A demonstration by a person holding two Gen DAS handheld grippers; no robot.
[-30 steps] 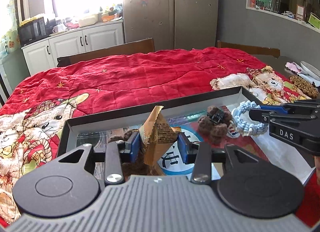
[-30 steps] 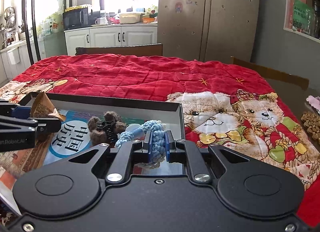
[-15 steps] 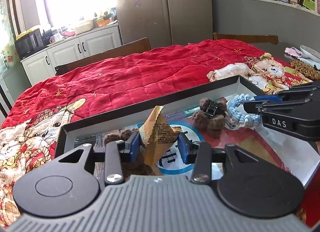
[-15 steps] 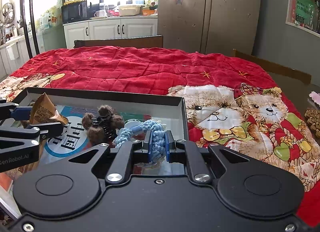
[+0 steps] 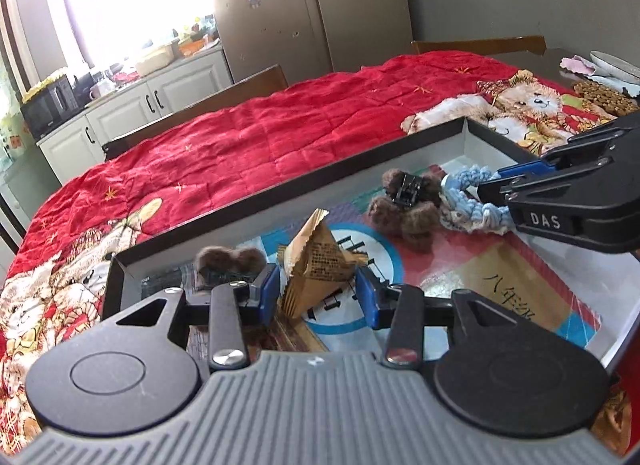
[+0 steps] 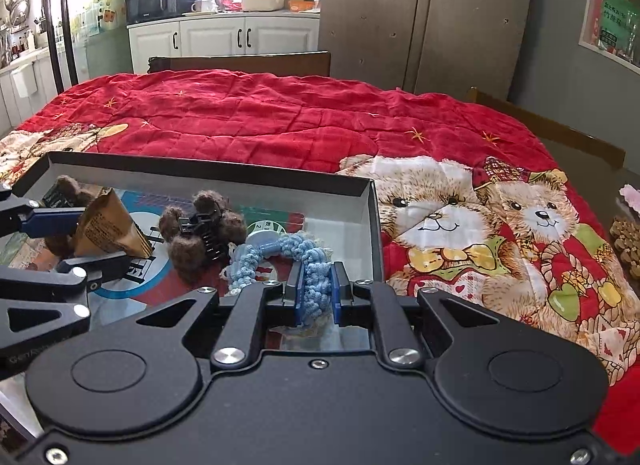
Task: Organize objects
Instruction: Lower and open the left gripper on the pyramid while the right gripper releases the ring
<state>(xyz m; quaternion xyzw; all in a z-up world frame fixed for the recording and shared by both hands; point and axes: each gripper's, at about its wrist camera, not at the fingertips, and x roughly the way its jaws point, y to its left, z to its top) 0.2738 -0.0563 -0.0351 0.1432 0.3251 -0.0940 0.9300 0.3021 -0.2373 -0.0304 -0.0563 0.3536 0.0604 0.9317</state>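
Over the shallow grey box (image 6: 372, 221) on the red bear quilt (image 6: 280, 121), both tools are loaded. My left gripper (image 5: 318, 289) straddles the brown paper packet (image 5: 318, 261); the blue pads sit at its sides with a sliver of gap showing, so I cannot tell whether it is truly pinched or only bracketed. My right gripper (image 6: 316, 297) is clenched on the blue knitted loop (image 6: 280, 253), yarn squeezed between the pads, the free end trailing onto the printed sheet lining the box.

Between the two: brown fuzzy hair claw (image 6: 202, 229), resting on the sheet, touching the loop's free end. A second brown fuzzy piece (image 5: 230, 261) lies just beyond my left pad.

Judgement on the step: both items are being lifted out or set in place. To do it well:
- raise the loop straight up so its tail does not drag the claw;
- keep the packet upright, light squeeze only, as it looks crushable;
- clear the box wall before moving sideways.
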